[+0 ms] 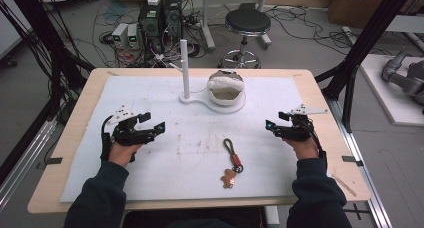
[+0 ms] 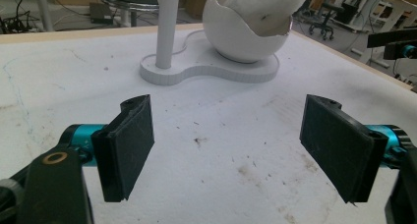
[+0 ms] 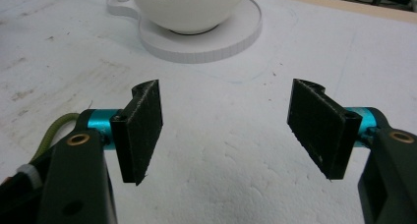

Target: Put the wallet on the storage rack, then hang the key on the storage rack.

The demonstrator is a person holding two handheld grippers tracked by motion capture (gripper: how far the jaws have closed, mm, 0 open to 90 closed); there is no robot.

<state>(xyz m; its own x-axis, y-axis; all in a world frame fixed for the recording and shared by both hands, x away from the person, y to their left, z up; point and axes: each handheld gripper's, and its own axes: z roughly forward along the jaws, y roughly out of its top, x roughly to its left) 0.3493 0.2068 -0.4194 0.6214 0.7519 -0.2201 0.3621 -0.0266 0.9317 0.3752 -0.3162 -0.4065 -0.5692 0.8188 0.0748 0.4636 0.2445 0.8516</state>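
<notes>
White, slightly stained foam matting (image 1: 150, 103) is covering the pale wooden table (image 1: 75, 118), and both grippers are being held low over it, well apart. The left gripper (image 1: 152, 124) is being kept at the left side with its flat black jaws spread wide and nothing between them; the right gripper (image 1: 274, 126) is being held likewise at the right, jaws wide and empty. Between the two, nearer the person, a keychain with an olive-green cord loop and a brown, figure-shaped leather tag (image 1: 231, 163) is lying flat on the matting, untouched by either gripper. Beyond it, toward the far edge, a white plastic stand (image 1: 200, 99) is sitting: a smooth upright post (image 1: 184, 68) and a rounded, cracked-egg-shaped white bowl (image 1: 226, 89) are being carried on its flat base. Nothing is lying between the grippers and the keychain. Its green cord is being glimpsed beside the left jaw in the right gripper view (image 3: 51, 130).
</notes>
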